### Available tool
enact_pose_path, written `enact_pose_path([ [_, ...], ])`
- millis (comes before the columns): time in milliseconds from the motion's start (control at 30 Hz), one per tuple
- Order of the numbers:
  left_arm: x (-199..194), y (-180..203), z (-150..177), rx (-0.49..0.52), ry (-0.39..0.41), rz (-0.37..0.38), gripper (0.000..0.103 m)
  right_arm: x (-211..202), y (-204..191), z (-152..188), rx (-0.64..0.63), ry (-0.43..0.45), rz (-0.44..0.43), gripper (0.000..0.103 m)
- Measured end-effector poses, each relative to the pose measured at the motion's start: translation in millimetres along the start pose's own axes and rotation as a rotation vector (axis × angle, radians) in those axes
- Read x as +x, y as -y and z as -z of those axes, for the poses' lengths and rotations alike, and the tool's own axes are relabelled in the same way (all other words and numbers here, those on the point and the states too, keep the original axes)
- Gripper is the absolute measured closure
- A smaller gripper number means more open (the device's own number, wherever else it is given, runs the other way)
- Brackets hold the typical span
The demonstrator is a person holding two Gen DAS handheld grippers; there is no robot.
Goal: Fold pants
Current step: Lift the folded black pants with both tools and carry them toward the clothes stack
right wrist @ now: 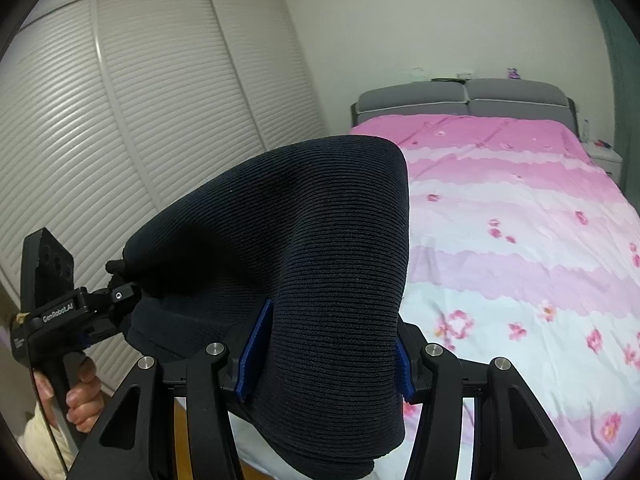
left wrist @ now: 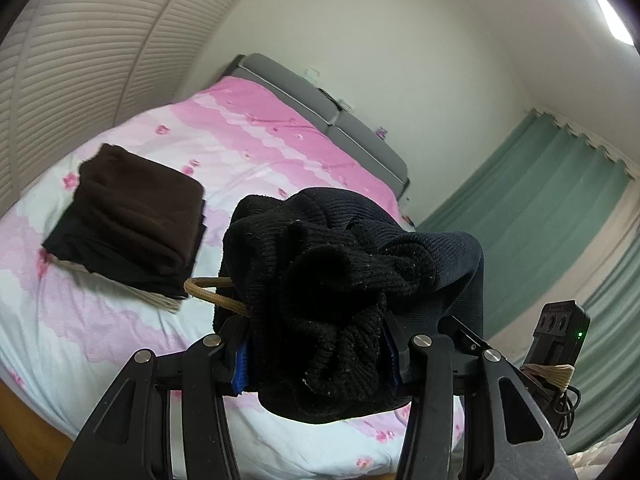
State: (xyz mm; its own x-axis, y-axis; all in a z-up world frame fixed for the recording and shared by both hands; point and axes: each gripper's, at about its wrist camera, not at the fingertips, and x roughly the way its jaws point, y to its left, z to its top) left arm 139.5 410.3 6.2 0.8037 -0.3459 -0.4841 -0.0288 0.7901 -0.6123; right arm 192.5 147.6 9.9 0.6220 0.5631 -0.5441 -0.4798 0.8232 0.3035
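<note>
Pants (right wrist: 312,264) of dark navy ribbed knit fabric are held aloft above the bed (right wrist: 520,240), bunched between both tools and clear of the bedding. Left tool (left wrist: 318,356): black linkage arms with blue pads, clenched on the gathered black waistband end of the garment; a tan braided drawstring (left wrist: 212,292) loops out of the fabric at the left pad. Right tool (right wrist: 324,364): same construction, blue pads pressed against both sides of a thick fold of the ribbed cloth, which drapes over the front of the tool and hangs below it. In the right wrist view the left tool appears at the lower left, its handle gripped by a person's hand (right wrist: 80,396) with a cream sleeve visible beneath; the garment spans from that tool across to the right one. The bed carries a quilt printed in pink, lilac and white wavy bands with small pink flowers, and ends in a grey padded headboard (right wrist: 464,98). On the quilt, in the left wrist view, lies a stack of folded garments (left wrist: 132,220): a brown piece on top, a black one under it, a cream one at the bottom, well apart from the held pants. White louvred wardrobe doors (right wrist: 140,120) stand beside the bed, and green curtains (left wrist: 540,208) hang at the far side.
</note>
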Motion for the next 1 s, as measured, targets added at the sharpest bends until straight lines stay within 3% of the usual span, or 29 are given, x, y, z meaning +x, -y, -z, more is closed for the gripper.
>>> enact_pose_path([
  [233,-8.8,-24.4,-25.7,-0.031,0.055,-0.060,0.054,40.7,-6.1,-21.8,-0.024,-0.026,-0.094,0.049],
  [500,-11.1,-64.4,-59.7,-0.044,0.083,-0.024,0.054,69.9,-20.1,-37.1,-0.060,-0.018,-0.120,0.049],
  [767,-4.3,-129.5,-117.8,-0.019,0.009,0.018,0.054,119.5,-63.5,-51.7,-0.008,-0.002,-0.064,0.049],
  [1000,20.7,-183.2,-168.4,0.001,-0.064,0.006,0.054,178.4,-90.8,-59.0,0.048,-0.015,-0.042,0.049],
])
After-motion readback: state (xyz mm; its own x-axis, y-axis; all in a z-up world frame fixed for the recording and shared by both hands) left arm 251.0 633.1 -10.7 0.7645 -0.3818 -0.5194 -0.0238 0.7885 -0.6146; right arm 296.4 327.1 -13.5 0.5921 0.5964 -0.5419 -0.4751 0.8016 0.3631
